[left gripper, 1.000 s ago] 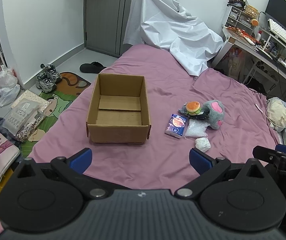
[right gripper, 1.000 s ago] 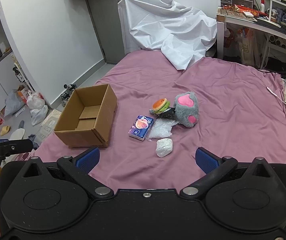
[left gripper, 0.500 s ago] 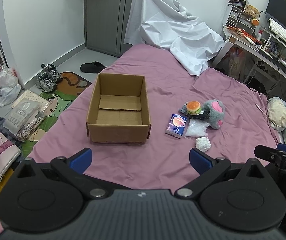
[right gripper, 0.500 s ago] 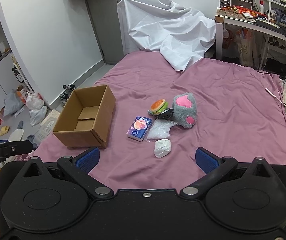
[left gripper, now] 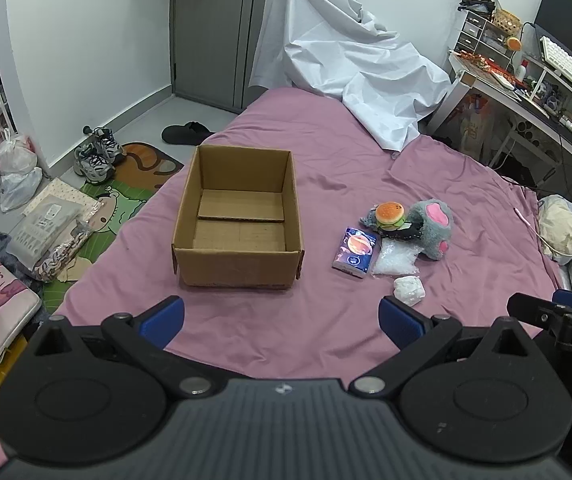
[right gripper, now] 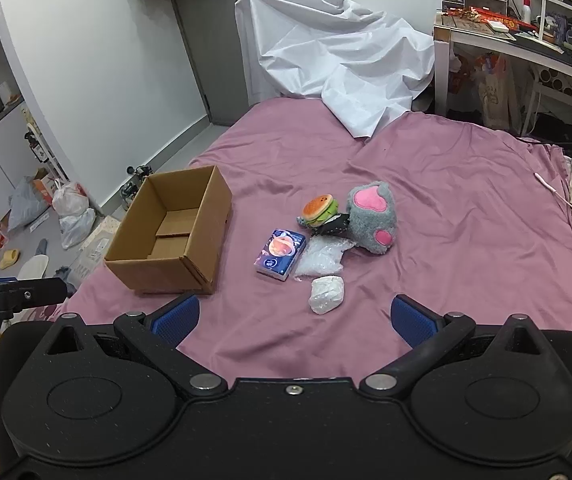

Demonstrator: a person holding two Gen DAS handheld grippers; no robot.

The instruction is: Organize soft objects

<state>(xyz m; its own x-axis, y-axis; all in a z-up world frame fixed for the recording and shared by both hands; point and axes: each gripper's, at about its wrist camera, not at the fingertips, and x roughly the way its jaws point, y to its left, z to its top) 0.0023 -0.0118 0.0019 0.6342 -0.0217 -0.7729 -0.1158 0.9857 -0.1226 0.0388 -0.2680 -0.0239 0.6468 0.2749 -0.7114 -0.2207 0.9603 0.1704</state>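
Note:
An empty cardboard box (left gripper: 237, 216) (right gripper: 173, 236) sits open on the purple bed sheet (left gripper: 326, 160). To its right lie a burger plush (left gripper: 390, 214) (right gripper: 318, 208), a grey paw plush (left gripper: 434, 228) (right gripper: 372, 216), a blue tissue pack (left gripper: 354, 251) (right gripper: 281, 254), a clear plastic bag (left gripper: 396, 260) (right gripper: 322, 258) and a white wad (left gripper: 408, 290) (right gripper: 327, 293). My left gripper (left gripper: 281, 316) is open and holds nothing, in front of the box. My right gripper (right gripper: 294, 316) is open and holds nothing, just short of the white wad.
A white sheet (left gripper: 346, 68) drapes over something at the bed's far end. A cluttered desk (left gripper: 526, 84) stands to the right. Shoes (left gripper: 97, 154), bags and a mat lie on the floor to the left. A white cable (right gripper: 554, 192) lies on the bed's right side.
The right gripper has drifted slightly forward and rightward, so the objects sit a little further left in its view. The left view is almost unchanged. Both grippers stay open.

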